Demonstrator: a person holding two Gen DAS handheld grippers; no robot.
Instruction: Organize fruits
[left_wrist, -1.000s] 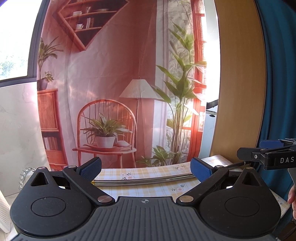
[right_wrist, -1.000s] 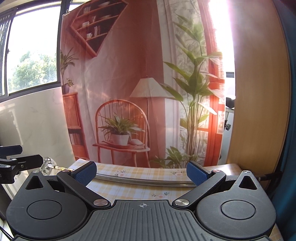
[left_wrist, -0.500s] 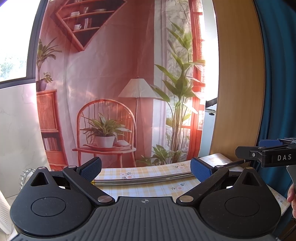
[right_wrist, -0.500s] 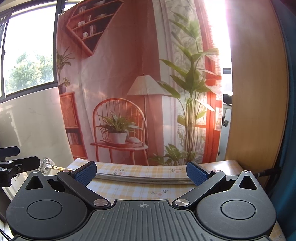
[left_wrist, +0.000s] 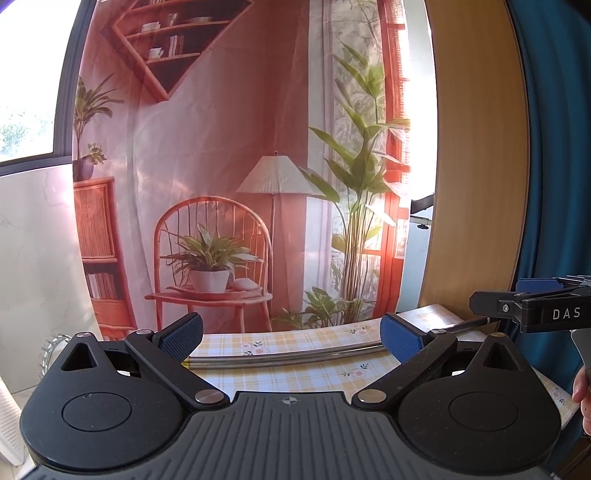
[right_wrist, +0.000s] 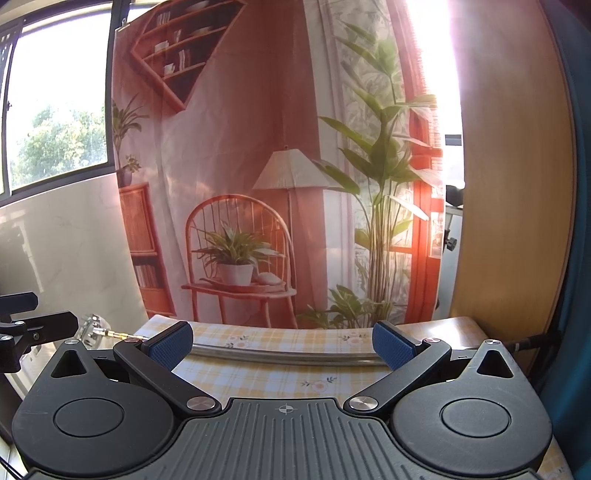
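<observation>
Fruit is nowhere in either view. My left claw (left_wrist: 291, 334) and right claw (right_wrist: 282, 343) both hang released, pads wide apart, grasping nothing, low in the frame over the checked desk (left_wrist: 295, 376). A metal rod (left_wrist: 288, 357) lies across the cloth between the pads; a printed backdrop (left_wrist: 229, 166) fills the centre.

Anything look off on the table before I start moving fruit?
No fruit shows in either view. Both claws, left and right, are open, pointing at the backdrop. Only a metal rod lies across the checked tablecloth.
</observation>
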